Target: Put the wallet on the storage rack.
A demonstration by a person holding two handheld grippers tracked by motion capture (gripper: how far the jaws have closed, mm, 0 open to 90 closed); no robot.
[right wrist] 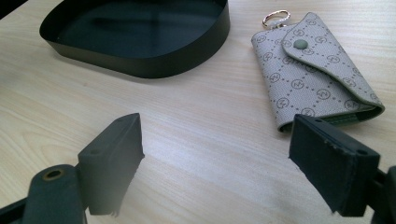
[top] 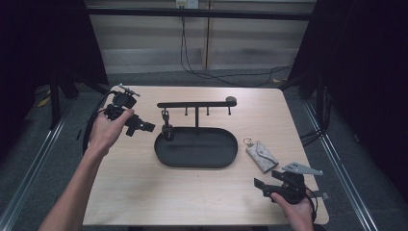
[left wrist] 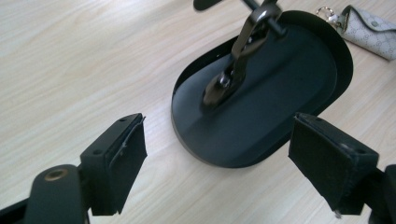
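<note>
Left tool [top: 144,127] held above surface [top: 144,192] at left, just left of black oval tray [top: 211,161], jaws spread, nothing between them. Key on clasp [left wrist: 243,51] hangs from rack [top: 195,104], lower end over left part of tray. Right tool [top: 260,185] at near right, jaws spread, empty. Grey patterned key pouch [top: 262,155] lies flat on surface right of tray, just beyond right tool.

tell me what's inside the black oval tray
Inside the black oval tray sits the lower end of a dark metal key clip, which hangs from the rack's hook bar. The floor under that clip is covered; the rest looks bare.
</note>
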